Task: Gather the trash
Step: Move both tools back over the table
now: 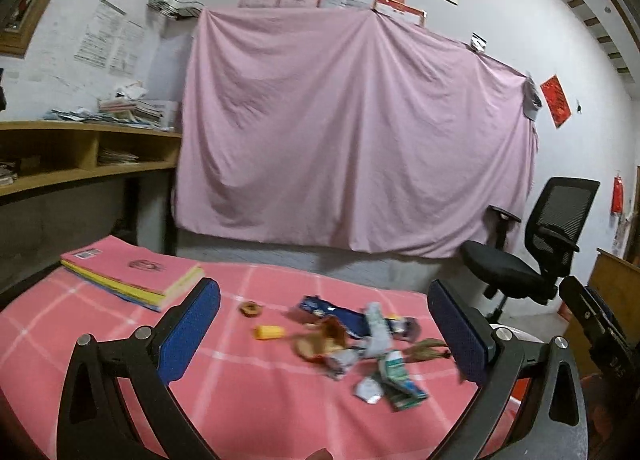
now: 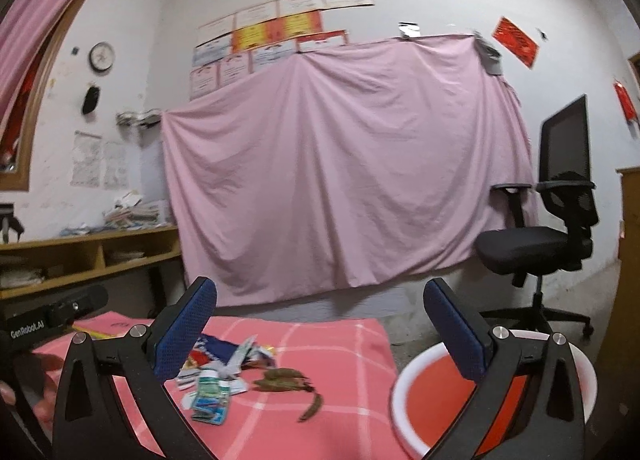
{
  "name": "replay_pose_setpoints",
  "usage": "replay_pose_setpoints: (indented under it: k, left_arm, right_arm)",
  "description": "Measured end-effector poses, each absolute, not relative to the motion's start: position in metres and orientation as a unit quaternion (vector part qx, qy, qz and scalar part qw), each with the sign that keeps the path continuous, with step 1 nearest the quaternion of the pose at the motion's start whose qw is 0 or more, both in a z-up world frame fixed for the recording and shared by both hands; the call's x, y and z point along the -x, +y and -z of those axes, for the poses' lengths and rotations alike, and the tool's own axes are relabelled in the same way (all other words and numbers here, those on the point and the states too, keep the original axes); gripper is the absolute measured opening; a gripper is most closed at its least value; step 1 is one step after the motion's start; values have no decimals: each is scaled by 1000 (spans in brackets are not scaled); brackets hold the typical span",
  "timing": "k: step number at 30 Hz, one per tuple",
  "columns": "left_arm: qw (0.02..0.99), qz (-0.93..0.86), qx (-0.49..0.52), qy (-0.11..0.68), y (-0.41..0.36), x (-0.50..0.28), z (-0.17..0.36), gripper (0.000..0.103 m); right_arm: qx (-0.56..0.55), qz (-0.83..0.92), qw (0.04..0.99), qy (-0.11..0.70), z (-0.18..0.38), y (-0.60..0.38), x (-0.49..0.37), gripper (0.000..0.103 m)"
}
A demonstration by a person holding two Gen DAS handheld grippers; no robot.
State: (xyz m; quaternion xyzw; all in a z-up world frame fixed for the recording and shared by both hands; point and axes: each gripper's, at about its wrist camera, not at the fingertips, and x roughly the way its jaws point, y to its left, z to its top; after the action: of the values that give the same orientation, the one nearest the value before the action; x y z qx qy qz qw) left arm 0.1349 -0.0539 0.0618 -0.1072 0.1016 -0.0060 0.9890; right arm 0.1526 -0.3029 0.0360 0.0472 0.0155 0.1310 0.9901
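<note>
Red-lined basin (image 2: 424, 392), contents unclear

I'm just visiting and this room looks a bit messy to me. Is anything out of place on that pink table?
Yes: a loose heap of torn wrappers and crumpled packets lies scattered on the pink checked tablecloth, with brown peel scraps beside them. None of it is in the red basin off the table's edge. The books are neatly stacked.

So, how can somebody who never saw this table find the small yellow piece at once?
Start at the stack of pink books on the pink checked cloth, then look right toward the pile of wrappers. The yellow piece lies alone just left of that pile. It is plain, solid yellow; the wrappers are crumpled and printed.
</note>
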Motion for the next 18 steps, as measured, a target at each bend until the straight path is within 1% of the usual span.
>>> replay_pose_setpoints:
  k: [7, 10, 16, 17, 18]
  left_arm:
    - [992, -16, 87, 92, -38, -134, -56, 102]
    - [992, -21, 73, 100, -34, -138, -49, 102]
    - [987, -7, 60, 146, -27, -156, -34, 102]
    - [985, -3, 59, 159, -28, -160, -31, 102]
    - [983, 1, 60, 172, -27, -164, -28, 101]
  right_arm:
    - [-9, -161, 986, 46, -29, -269, -163, 103]
    - [9, -172, 981, 83, -23, -256, -174, 103]
    - [-4, -195, 966, 167, -10, -248, -195, 103]
    - [-9, -203, 961, 186, -7, -247, -199, 102]
    - [-13, -211, 956, 204, -5, -247, -204, 96]
